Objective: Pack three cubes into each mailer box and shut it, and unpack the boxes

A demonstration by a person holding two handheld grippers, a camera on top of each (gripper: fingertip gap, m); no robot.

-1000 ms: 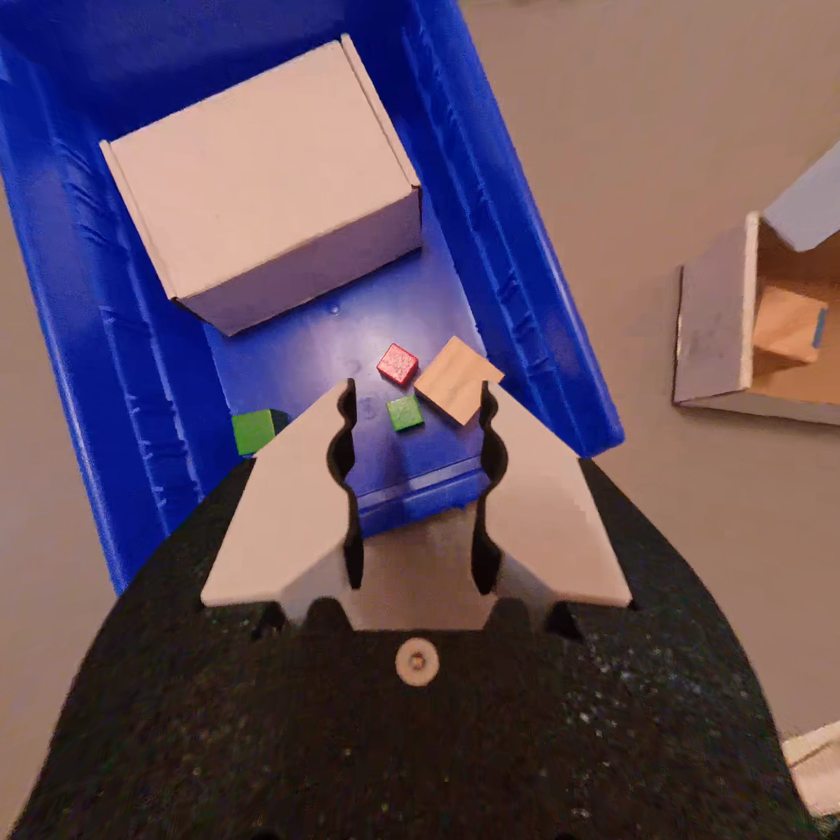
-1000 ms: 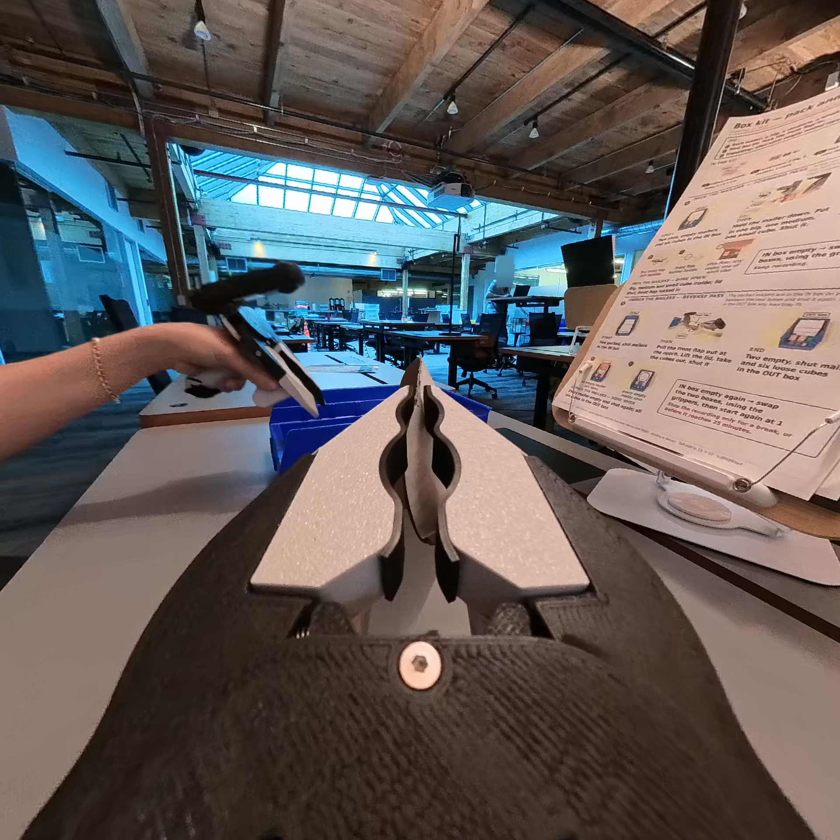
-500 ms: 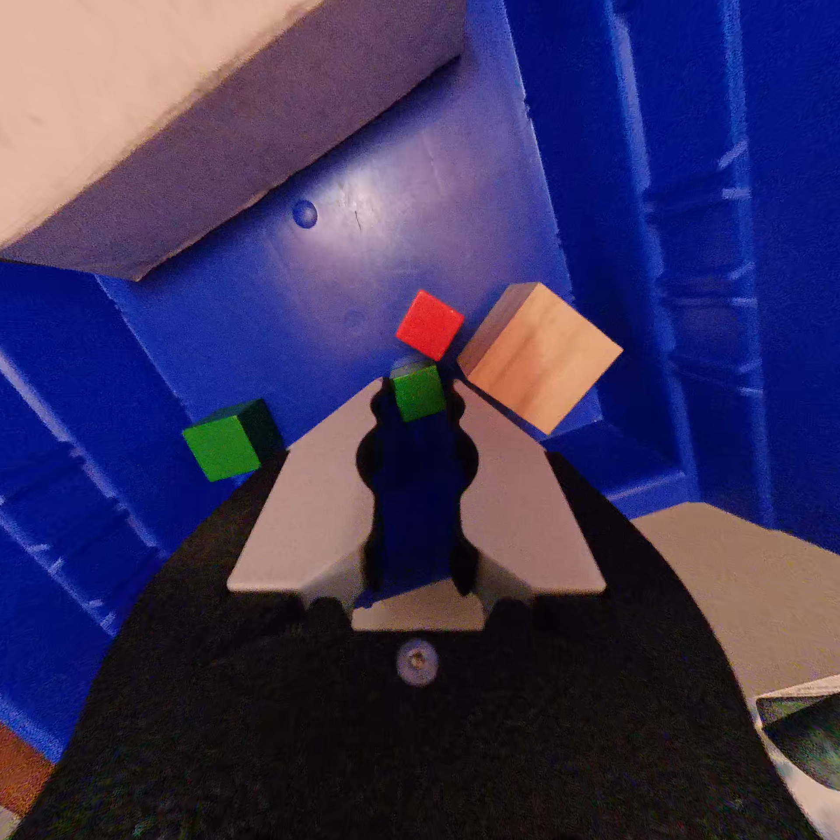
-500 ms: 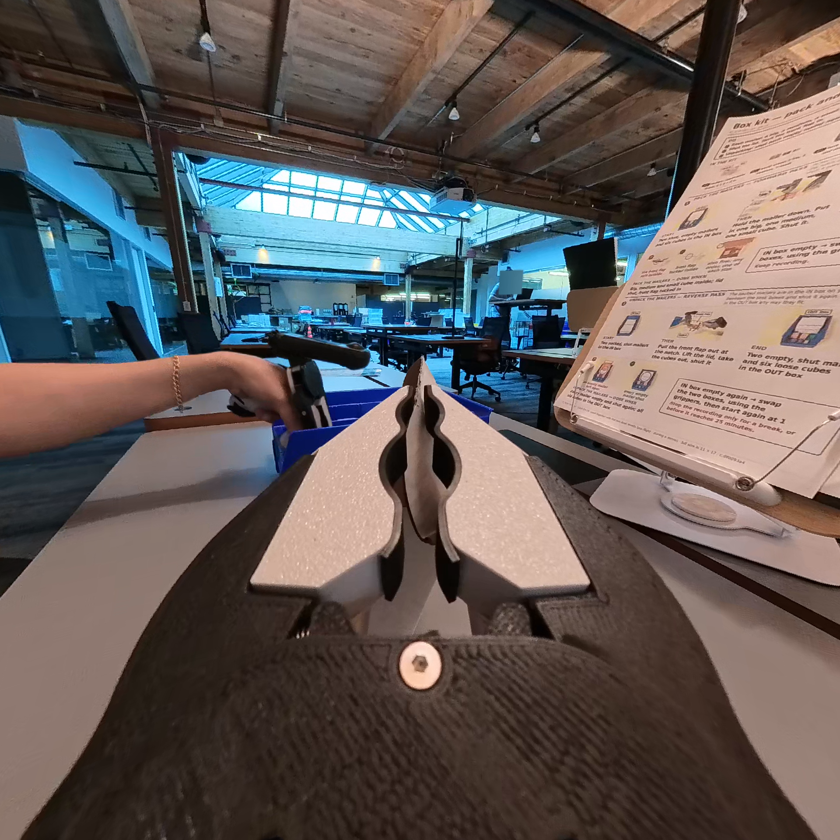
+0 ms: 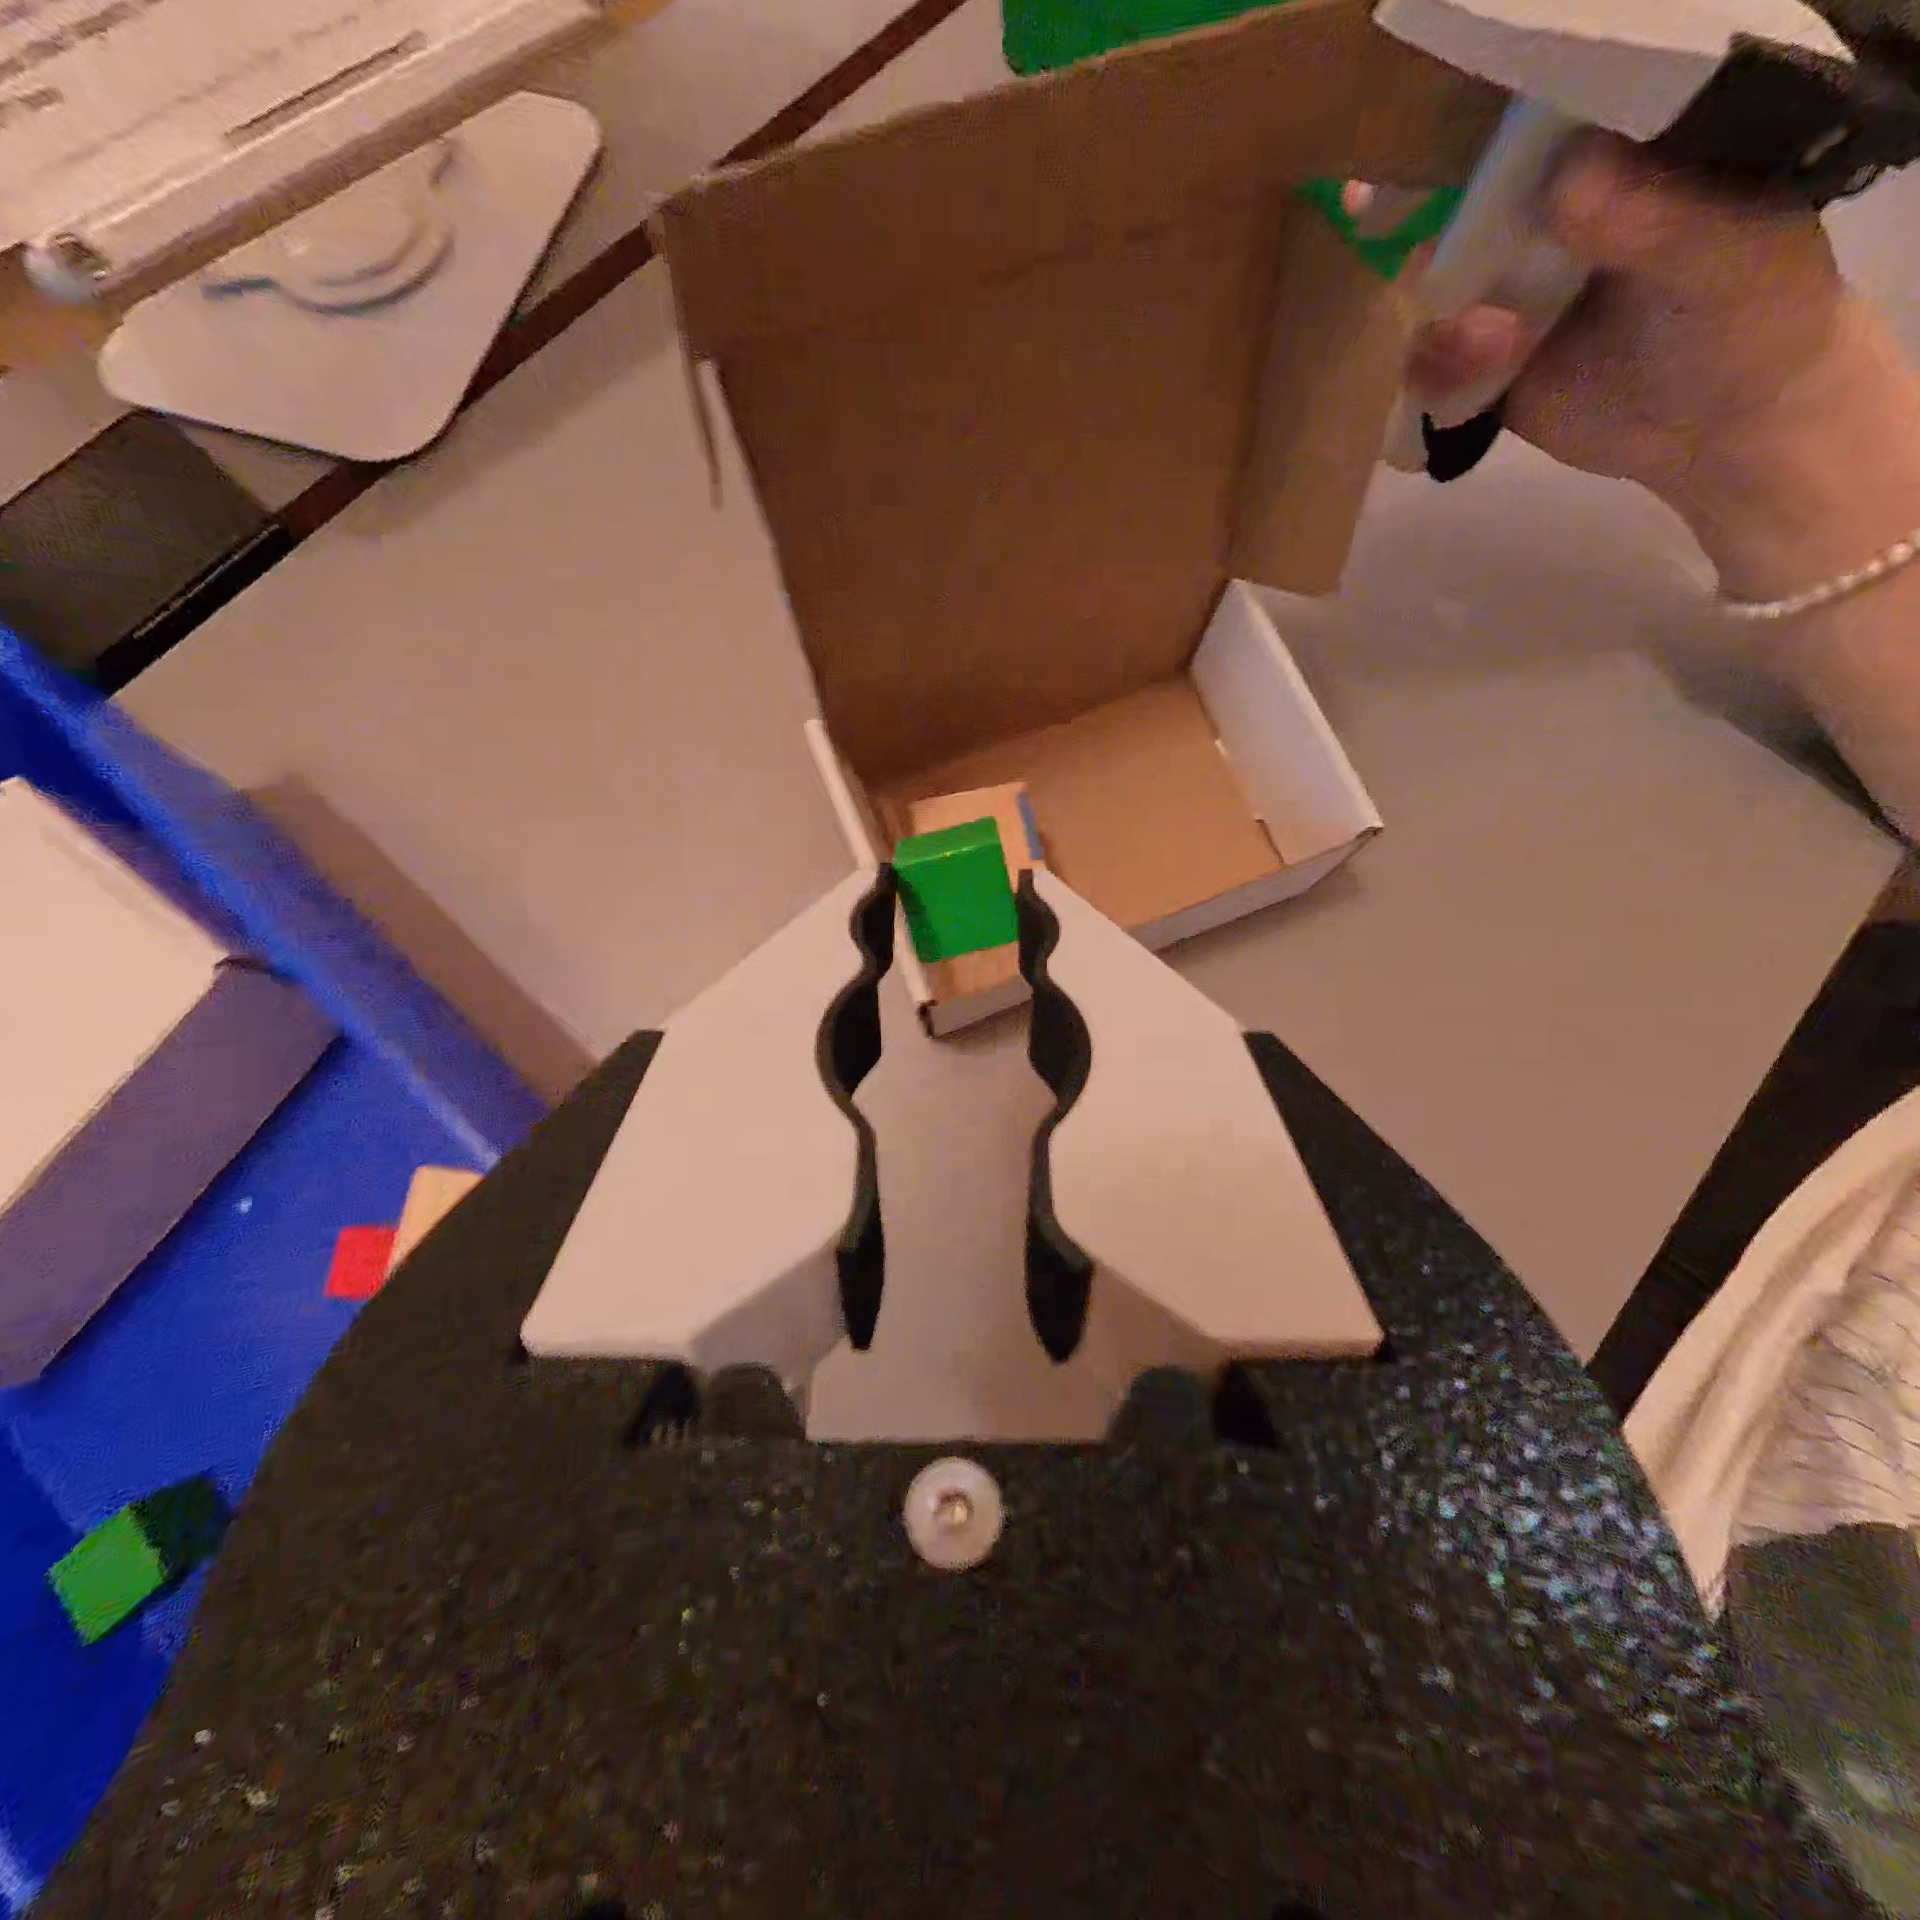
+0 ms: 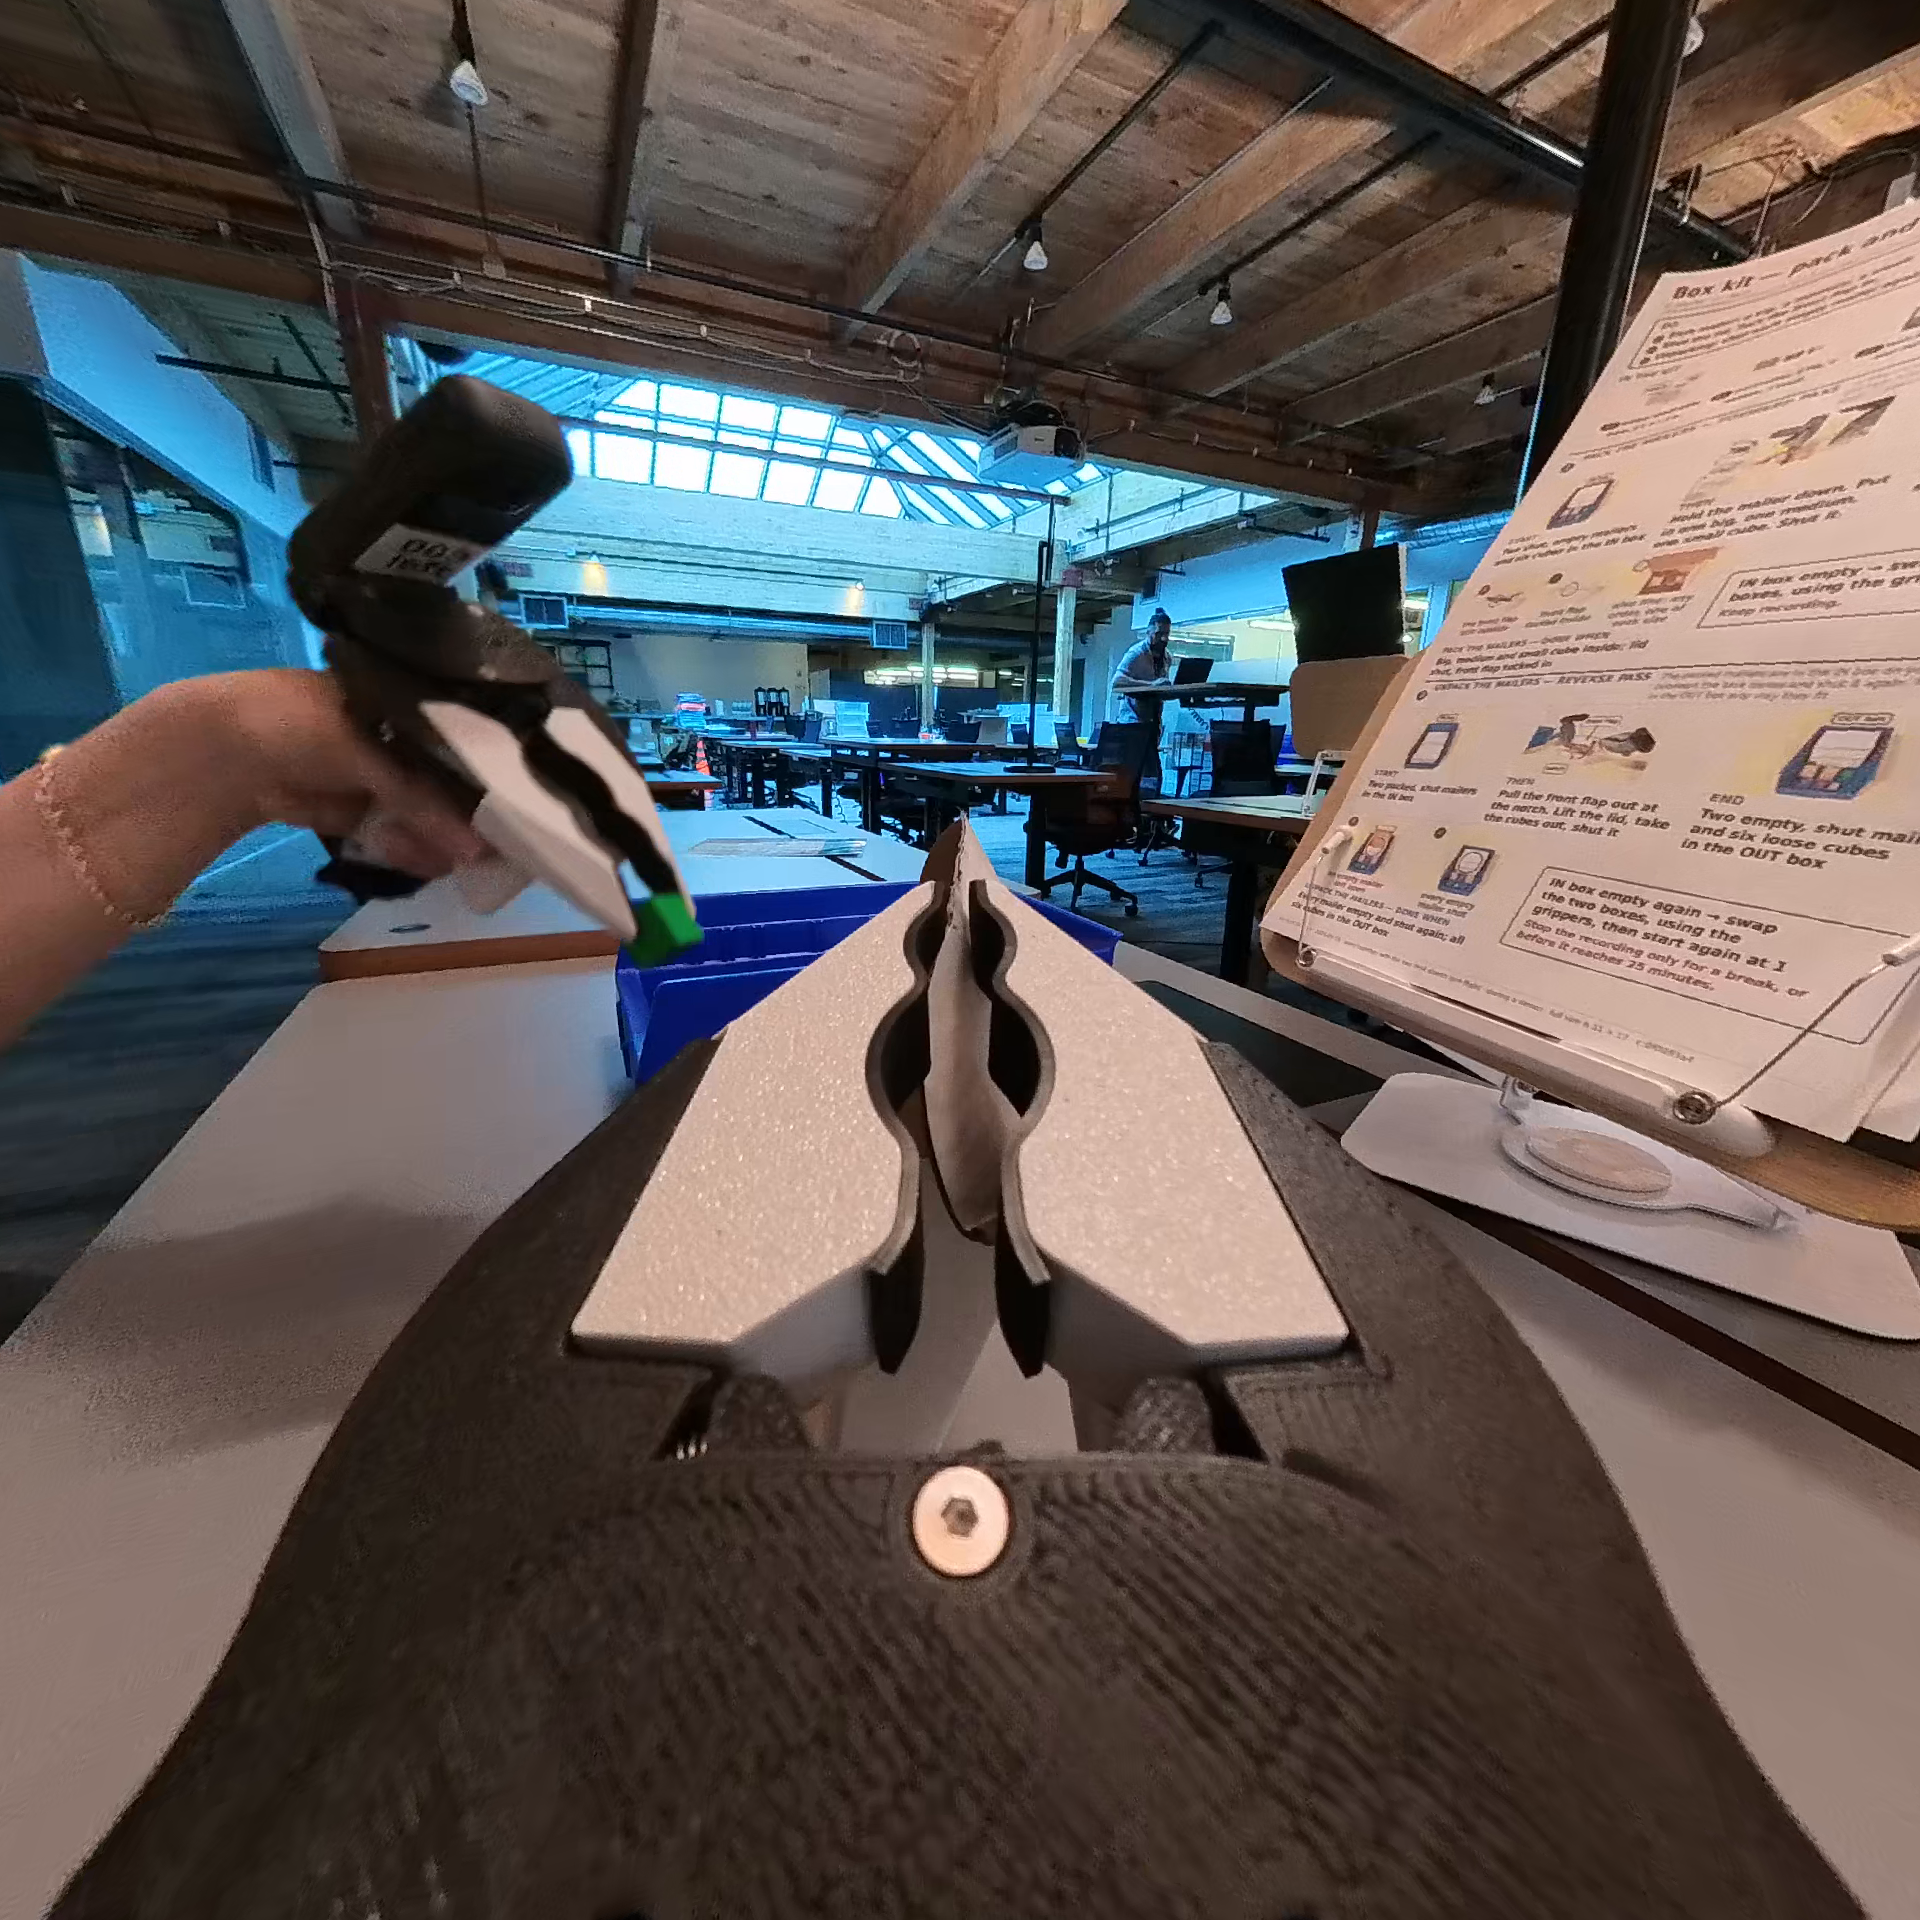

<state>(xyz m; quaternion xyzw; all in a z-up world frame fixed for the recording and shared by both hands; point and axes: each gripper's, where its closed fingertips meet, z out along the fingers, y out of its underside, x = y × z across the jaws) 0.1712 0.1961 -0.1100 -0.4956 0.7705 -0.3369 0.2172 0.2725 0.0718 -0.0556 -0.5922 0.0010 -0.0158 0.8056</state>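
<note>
Mailer box (image 5: pixel 1288 727) open, holding a wooden cube (image 5: pixel 961 816); blue bin (image 5: pixel 260 1174) beside.

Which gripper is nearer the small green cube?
Left. The left gripper holds the small green cube between its jaws; the right gripper is apart, clamping a cardboard flap.

A large open-plan office in a converted industrial loft is showing here. A ceiling of bare wooden planks and heavy timber beams (image 6: pixel 727 135) is spanning the room, with small hanging spot lamps (image 6: pixel 1034 255) and a long glazed skylight (image 6: pixel 748 436) letting in daylight. Rows of long wooden-topped desks (image 6: pixel 935 774) with black swivel chairs (image 6: pixel 1091 831) are filling the floor, and a person (image 6: pixel 1148 665) is standing at a raised desk.
</note>
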